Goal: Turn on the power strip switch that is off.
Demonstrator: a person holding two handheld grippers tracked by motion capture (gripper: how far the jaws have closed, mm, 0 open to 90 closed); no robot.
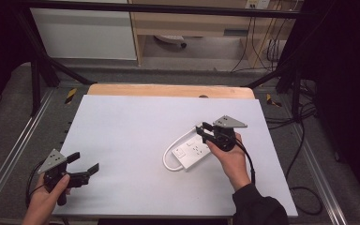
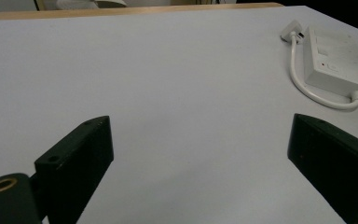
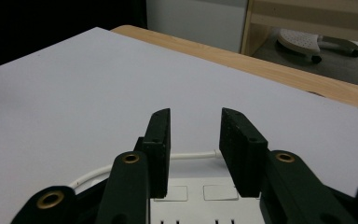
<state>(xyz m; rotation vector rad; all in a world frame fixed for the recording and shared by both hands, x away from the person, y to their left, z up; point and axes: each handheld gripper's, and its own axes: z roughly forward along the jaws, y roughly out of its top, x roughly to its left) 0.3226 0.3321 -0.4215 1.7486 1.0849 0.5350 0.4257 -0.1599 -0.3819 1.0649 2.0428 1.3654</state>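
Power strip (image 1: 192, 152), white and flat, lies on the right half of the table (image 1: 136, 136), its thin white cord (image 1: 172, 150) looping round its left end and along the far side to a plug. The right gripper (image 1: 205, 132) hangs over the strip's far end; its 2 fingers (image 3: 161, 140) stand a narrow gap apart, with nothing pinched between them, the strip just below. The left gripper (image 1: 85, 164) sits near the table's front left corner, well apart from the strip, its 2 fingers (image 2: 81, 154) spread wide over bare table.

No container stands on the table.

The table carries a pale sheet, with a strip of light wood (image 1: 168, 90) showing along its far edge. A black metal frame (image 1: 37, 75) surrounds it on a grey floor, and dark cables (image 1: 304, 140) trail on the right. Behind stand a white cabinet (image 1: 84, 33) and an open wooden shelf unit (image 1: 192, 23).

The high view gives the grey 3-cornered plates on both grippers, both hands and a dark sleeve (image 1: 258, 206). The left gripper view shows the strip's switch end with a small red mark (image 2: 323, 64) and the plug (image 2: 292, 30) lying at the far end. The right gripper view shows 2 square buttons (image 3: 191, 192) on the strip directly under the fingers, and a white wheeled base (image 3: 303, 42) on the floor beyond the table.
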